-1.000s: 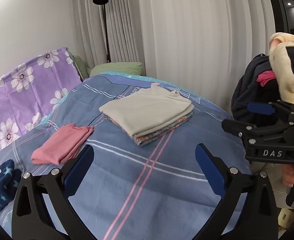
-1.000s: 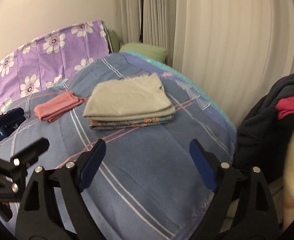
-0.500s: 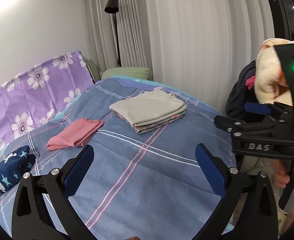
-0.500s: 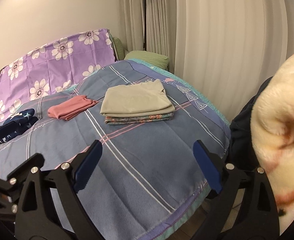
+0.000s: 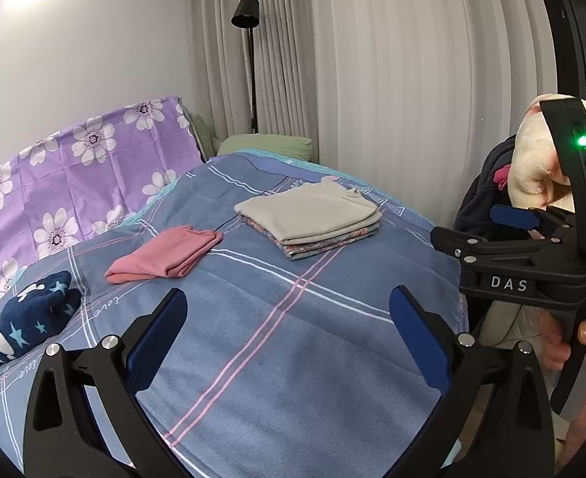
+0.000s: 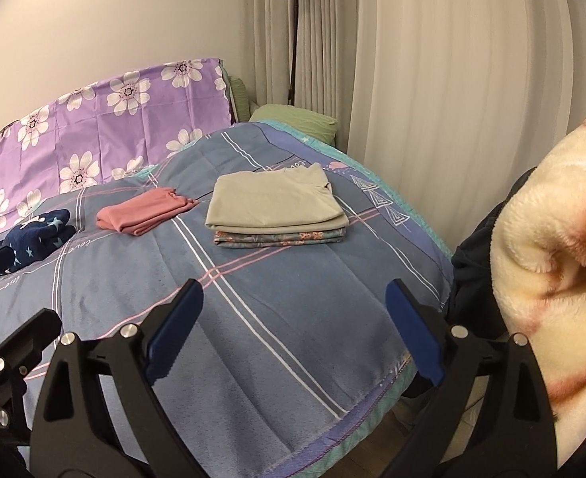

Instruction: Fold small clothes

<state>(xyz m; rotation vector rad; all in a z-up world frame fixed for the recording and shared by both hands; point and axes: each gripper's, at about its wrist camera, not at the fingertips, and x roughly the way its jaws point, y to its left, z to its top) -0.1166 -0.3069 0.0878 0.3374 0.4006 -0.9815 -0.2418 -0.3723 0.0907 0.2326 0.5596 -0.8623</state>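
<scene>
A folded stack with a beige garment on top (image 5: 311, 213) (image 6: 273, 205) lies on the blue bed cover (image 5: 253, 358) (image 6: 253, 298). A folded pink garment (image 5: 165, 257) (image 6: 143, 213) lies to its left. A rolled navy star-print garment (image 5: 30, 316) (image 6: 34, 235) lies farther left. My left gripper (image 5: 289, 326) is open and empty above the near part of the bed. My right gripper (image 6: 293, 314) is open and empty above the bed's near right corner; it also shows in the left wrist view (image 5: 520, 247).
A pile of unfolded clothes with a fluffy cream piece (image 6: 551, 259) (image 5: 536, 167) and dark garments (image 5: 480, 199) sits off the bed's right edge. A purple floral sheet (image 5: 74, 175), a green pillow (image 5: 269, 145), a floor lamp (image 5: 249, 16) and curtains stand at the back.
Both grippers have pulled back and risen from the bed, so more of the bed shows, including the navy garment. Both stay open and empty.
</scene>
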